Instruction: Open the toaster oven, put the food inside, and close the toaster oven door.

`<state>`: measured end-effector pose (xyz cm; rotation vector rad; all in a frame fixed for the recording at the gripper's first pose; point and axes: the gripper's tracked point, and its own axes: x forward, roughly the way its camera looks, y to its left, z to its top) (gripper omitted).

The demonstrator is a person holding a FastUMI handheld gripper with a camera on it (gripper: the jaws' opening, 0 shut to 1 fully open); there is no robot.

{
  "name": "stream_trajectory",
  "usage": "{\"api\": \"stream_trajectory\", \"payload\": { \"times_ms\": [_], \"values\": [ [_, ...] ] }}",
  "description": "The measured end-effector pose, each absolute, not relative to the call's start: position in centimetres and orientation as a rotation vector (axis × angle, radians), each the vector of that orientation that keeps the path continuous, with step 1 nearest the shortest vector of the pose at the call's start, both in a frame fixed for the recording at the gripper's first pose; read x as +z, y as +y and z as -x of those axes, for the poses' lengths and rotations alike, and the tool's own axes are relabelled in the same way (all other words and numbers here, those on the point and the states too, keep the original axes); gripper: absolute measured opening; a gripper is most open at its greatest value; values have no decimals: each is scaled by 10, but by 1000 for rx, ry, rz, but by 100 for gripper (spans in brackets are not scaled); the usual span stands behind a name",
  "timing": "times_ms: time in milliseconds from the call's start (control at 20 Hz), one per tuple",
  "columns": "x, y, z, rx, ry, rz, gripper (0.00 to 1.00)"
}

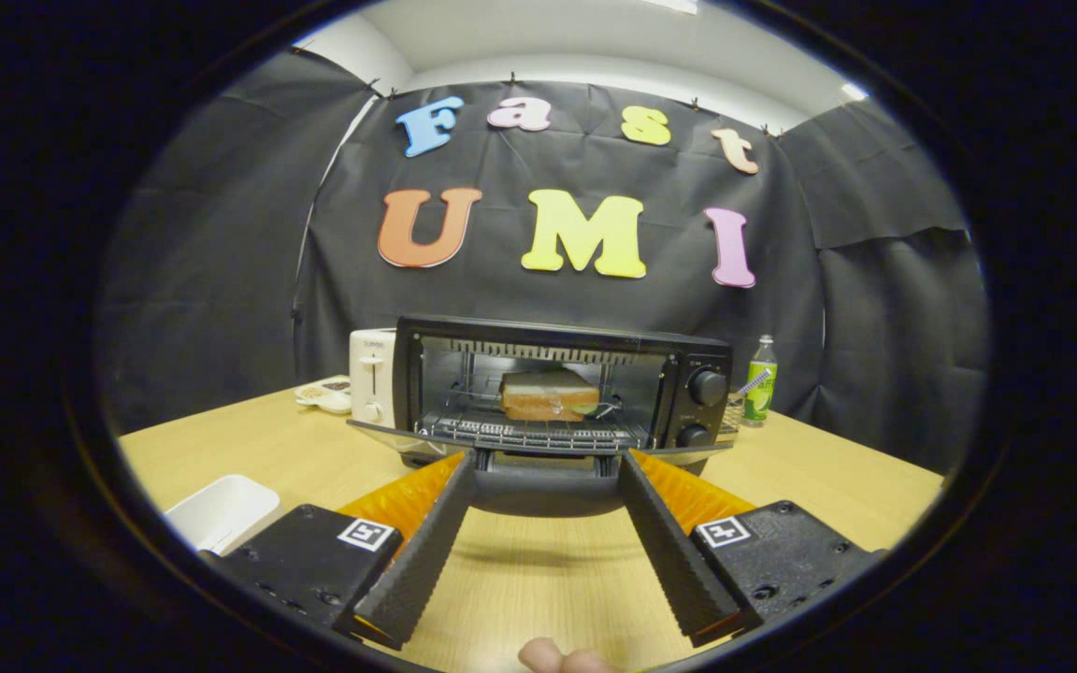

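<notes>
A black toaster oven point(702, 365) stands on the wooden table straight ahead of my fingers. Its glass door point(389, 436) hangs open, dropped forward and flat, with the black handle point(546, 486) at its front edge. A slice of bread point(548, 394) rests on the wire rack inside the oven. My gripper point(548, 463) is open, its two fingers spread wide to either side of the door handle, fingertips at or just under the door's front edge. Nothing is pressed between them.
A white pop-up toaster point(372, 376) stands left of the oven, with a small white dish point(325, 393) beside it. A green bottle point(761, 379) stands to the oven's right. A white tray point(221, 509) lies on the table point(538, 570) left of my fingers. A fingertip point(552, 656) shows below.
</notes>
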<state>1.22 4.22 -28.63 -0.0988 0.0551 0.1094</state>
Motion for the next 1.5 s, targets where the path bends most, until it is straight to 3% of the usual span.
{"api": "stream_trajectory", "payload": {
  "times_ms": [750,1500],
  "values": [
    [-218,43,-51,125,92,31,100],
    [-97,12,69,58,61,-17,100]
  ]
}}
